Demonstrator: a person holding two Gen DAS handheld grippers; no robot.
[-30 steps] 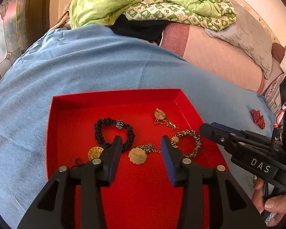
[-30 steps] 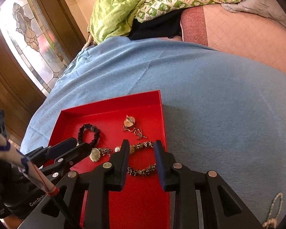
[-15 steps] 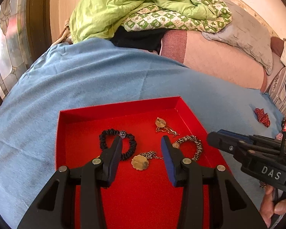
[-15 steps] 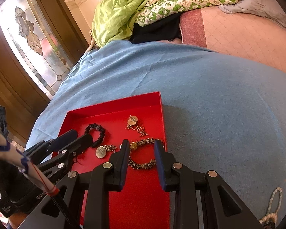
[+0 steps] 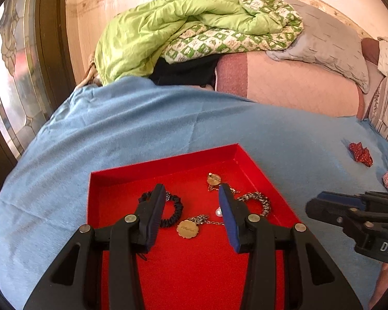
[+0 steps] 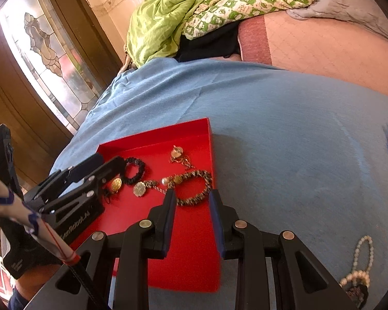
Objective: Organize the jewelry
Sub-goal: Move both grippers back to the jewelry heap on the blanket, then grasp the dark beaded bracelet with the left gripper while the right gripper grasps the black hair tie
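Shallow red felt-lined tray point(image 5: 111, 180) is seen low centre of frame on a blue blanket point(image 5: 116, 118). Inside are lying a black fabric scrunchie point(image 5: 174, 210), a scalloped gold pendant on chain point(image 5: 187, 230) and a leopard-print beaded bracelet point(image 6: 198, 192). Left gripper point(image 5: 191, 206) is held above the tray, jaws apart, empty. Right gripper point(image 6: 191, 205) likewise parted, empty. A pearl necklace point(image 6: 359, 261) is noted lower right, on the blanket.

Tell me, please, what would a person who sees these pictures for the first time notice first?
The shallow bright red tray on the light blue blanket draws the eye first; a black fabric scrunchie, a gold scalloped pendant and a leopard-patterned bracelet lie in it. Behind, a crumpled lime-green quilt is heaped against the wall.
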